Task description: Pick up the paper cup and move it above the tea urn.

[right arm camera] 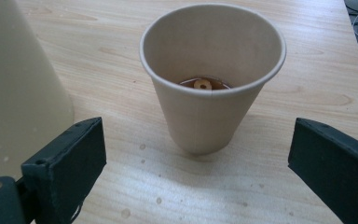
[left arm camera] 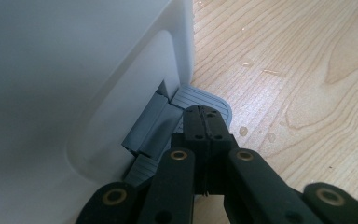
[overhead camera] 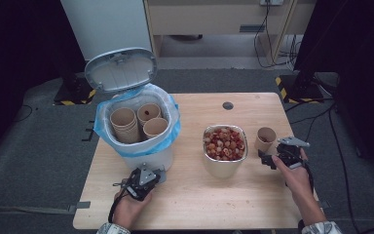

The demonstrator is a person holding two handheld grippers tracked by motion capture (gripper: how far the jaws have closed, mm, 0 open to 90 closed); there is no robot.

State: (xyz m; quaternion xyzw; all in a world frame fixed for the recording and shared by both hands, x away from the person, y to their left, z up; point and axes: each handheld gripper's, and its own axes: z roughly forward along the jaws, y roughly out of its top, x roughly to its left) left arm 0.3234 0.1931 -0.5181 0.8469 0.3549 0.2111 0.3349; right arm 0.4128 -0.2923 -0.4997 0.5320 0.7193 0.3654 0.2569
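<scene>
A white pedal bin (overhead camera: 141, 155) with a blue liner stands at the table's left, its grey lid (overhead camera: 121, 69) raised. Several brown paper cups (overhead camera: 141, 122) sit inside it. My left gripper (overhead camera: 159, 175) is shut at the bin's foot. In the left gripper view its closed tips (left arm camera: 206, 116) rest on the grey pedal (left arm camera: 200, 98) against the bin wall (left arm camera: 74, 70). A single paper cup (overhead camera: 265, 139) stands upright at the right. My right gripper (overhead camera: 269, 159) is open just in front of it. In the right gripper view the cup (right arm camera: 209, 112) holds a little brown liquid and a ring-shaped piece, and the pads stand clear of it.
A metal bowl (overhead camera: 224, 168) of red and pale snack pieces stands between the bin and the cup; its wall (right arm camera: 18, 84) is close to the right gripper's left jaw. A cable hole (overhead camera: 228, 105) lies at the far edge of the wooden table (overhead camera: 199, 200).
</scene>
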